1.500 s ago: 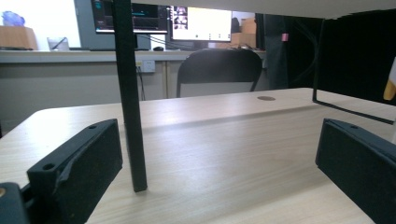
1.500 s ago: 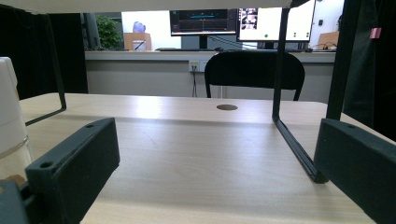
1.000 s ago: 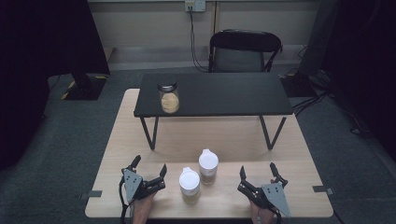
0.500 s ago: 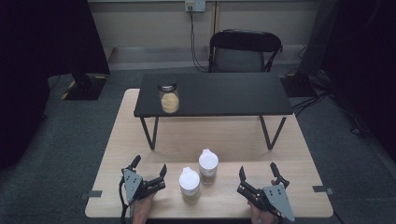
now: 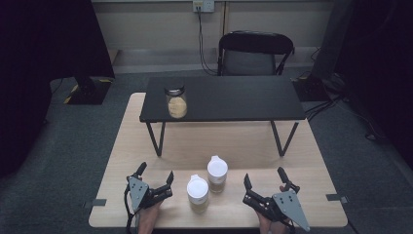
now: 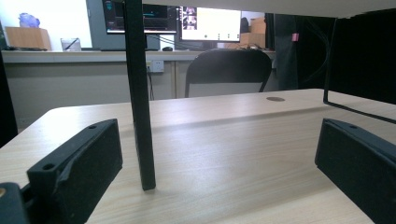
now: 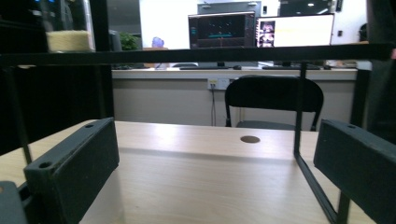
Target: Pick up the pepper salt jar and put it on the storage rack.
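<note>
Two white-lidded cups point(image 5: 207, 183) on table point(image 5: 122, 146), between left gripper point(image 5: 155, 174) and right gripper point(image 5: 265, 179), touching neither. Both jaws spread, empty. One jar point(image 5: 176, 101), perhaps grain-filled, on black shelf point(image 5: 234, 97).

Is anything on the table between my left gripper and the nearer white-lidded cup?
Nothing visible. The left gripper, jaws open, sits left of the nearer white-lidded cup with bare light wooden tabletop between them. The second white-lidded cup stands behind and right of it; the right gripper is beyond.
</note>
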Available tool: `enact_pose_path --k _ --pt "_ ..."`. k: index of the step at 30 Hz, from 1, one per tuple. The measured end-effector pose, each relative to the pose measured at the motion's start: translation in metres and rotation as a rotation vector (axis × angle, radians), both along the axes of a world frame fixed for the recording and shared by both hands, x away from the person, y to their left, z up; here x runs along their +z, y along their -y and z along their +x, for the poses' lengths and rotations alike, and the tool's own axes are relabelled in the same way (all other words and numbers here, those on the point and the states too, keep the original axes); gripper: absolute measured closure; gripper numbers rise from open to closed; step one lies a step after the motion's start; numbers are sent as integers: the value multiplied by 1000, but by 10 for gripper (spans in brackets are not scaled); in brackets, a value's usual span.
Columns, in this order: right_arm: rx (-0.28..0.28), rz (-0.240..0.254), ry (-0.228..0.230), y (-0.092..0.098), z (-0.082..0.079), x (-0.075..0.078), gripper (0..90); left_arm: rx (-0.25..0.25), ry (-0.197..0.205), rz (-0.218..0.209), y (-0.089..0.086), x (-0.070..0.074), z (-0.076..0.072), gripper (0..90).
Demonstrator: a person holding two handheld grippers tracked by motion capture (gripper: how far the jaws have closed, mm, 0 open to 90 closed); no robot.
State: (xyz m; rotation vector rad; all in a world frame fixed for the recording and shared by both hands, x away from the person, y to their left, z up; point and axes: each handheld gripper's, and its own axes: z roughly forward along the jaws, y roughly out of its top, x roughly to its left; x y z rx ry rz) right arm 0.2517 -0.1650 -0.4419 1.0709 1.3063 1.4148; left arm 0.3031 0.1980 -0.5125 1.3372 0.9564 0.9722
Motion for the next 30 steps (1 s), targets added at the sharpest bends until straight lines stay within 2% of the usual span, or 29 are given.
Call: enact_pose_path --k 2,6,12,14,20,30 --pt "9 1 4 -4 -2 3 0 0 0 0 0 0 0 1" --pt "67 54 -15 -9 -7 7 0 0 0 0 0 0 0 1" --pt "93 25 -16 -24 -14 12 0 1 0 0 0 0 0 1" --pt "108 27 -6 -29 -15 14 0 1 0 0 0 0 0 1" --pt "134 -13 18 -45 -19 24 0 1 0 0 0 0 0 3" --pt "199 -63 16 -72 -16 33 6 1 0 0 0 0 0 3"
